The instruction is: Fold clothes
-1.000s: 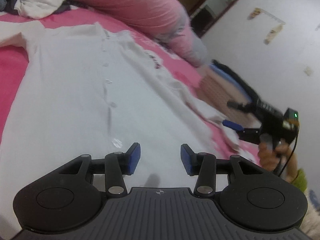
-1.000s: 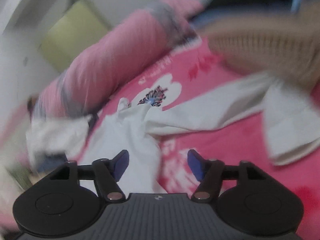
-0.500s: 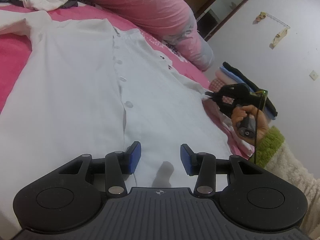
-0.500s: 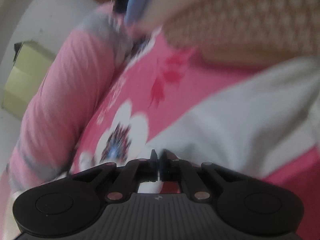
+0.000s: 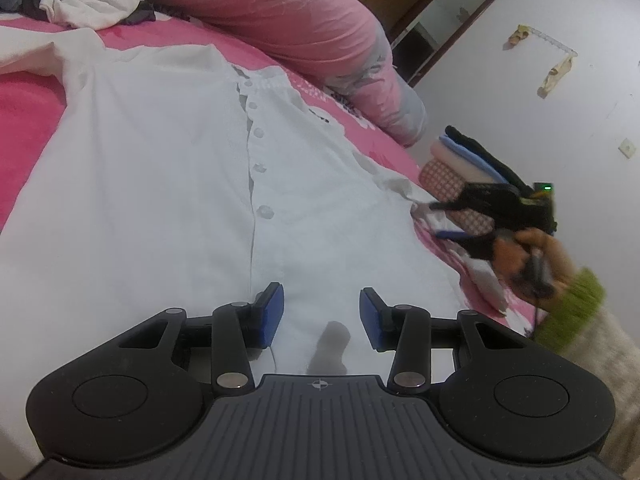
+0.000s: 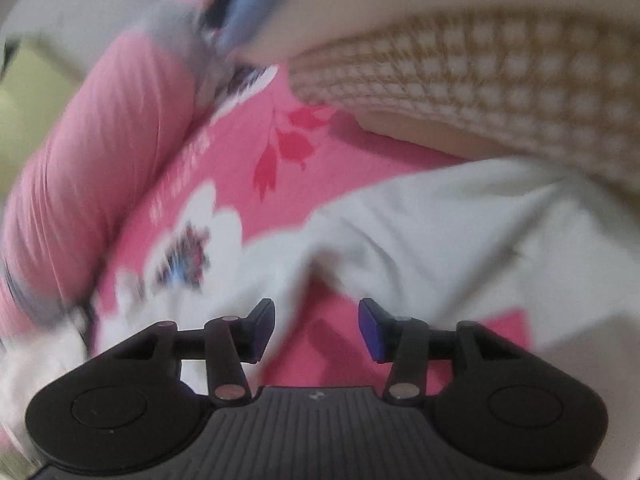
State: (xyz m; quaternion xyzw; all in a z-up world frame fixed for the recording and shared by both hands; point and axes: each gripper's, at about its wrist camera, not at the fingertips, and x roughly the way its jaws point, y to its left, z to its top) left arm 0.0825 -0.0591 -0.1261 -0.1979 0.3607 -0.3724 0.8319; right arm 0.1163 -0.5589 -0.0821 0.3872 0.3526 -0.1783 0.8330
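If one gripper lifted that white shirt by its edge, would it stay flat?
Probably not. The white shirt lies limp and wrinkled on the pink bedspread, so it would likely droop and bunch. It looks thin, so probably light, and its sleeve may trail behind.

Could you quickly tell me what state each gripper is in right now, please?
Left gripper: jaws open, empty, above the white shirt.
Right gripper: jaws opening, nothing between them, by the shirt's sleeve.

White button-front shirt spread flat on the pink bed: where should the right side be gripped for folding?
Grip the white button-front shirt at its loose sleeve edge, coming in low from the shirt's outer side; the flat body offers no pinchable fold, while this edge bunches up.
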